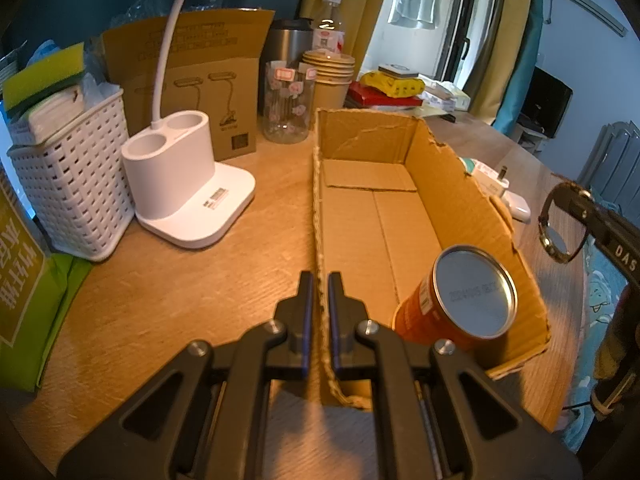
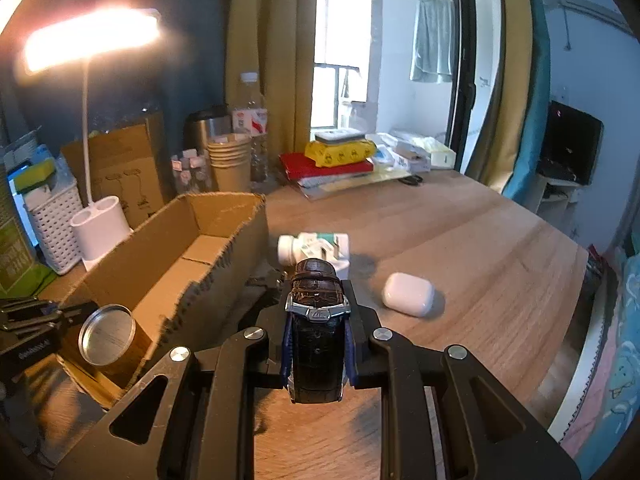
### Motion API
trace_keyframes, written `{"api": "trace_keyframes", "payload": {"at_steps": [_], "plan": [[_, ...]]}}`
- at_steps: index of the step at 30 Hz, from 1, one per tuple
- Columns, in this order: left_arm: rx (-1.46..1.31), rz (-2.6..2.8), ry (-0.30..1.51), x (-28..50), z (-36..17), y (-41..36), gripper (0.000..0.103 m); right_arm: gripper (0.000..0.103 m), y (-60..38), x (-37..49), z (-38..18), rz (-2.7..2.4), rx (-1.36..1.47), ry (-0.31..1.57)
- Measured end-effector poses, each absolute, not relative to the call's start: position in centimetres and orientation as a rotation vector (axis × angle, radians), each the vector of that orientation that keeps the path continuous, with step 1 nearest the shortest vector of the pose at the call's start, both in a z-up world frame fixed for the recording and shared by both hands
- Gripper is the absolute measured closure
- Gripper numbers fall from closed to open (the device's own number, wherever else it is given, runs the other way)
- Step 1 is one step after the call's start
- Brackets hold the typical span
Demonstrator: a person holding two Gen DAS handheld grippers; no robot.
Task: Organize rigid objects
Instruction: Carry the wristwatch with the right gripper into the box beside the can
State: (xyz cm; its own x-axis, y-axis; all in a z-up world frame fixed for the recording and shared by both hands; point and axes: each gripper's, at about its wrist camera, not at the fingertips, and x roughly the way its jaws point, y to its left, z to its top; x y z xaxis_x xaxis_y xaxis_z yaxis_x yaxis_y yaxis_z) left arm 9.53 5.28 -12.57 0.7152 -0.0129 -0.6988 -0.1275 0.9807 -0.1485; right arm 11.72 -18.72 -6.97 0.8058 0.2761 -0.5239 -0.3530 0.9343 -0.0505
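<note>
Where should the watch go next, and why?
Probably sideways over the open brown cardboard box and then let go. The right hand-held gripper is shut on the dark leather-strap wristwatch above the wooden table, and the orange metal-bottomed can already lies in that box.

orange can, brown watch strap, white case

One box, one can, one watch.

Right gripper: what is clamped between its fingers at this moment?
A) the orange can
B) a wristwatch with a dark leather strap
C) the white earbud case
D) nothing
B: the right gripper is shut on the wristwatch; the earbud case lies on the table and the orange can sits in the cardboard box.
</note>
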Motion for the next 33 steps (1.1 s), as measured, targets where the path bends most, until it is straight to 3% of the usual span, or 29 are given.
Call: {"api": "trace_keyframes", "payload": {"at_steps": [33], "plan": [[-0.191, 0.065, 0.77, 9.4, -12.7, 5.0, 0.096, 0.082, -9.9, 10.6, -3.0, 0.539, -0.216, 0.439]]}}
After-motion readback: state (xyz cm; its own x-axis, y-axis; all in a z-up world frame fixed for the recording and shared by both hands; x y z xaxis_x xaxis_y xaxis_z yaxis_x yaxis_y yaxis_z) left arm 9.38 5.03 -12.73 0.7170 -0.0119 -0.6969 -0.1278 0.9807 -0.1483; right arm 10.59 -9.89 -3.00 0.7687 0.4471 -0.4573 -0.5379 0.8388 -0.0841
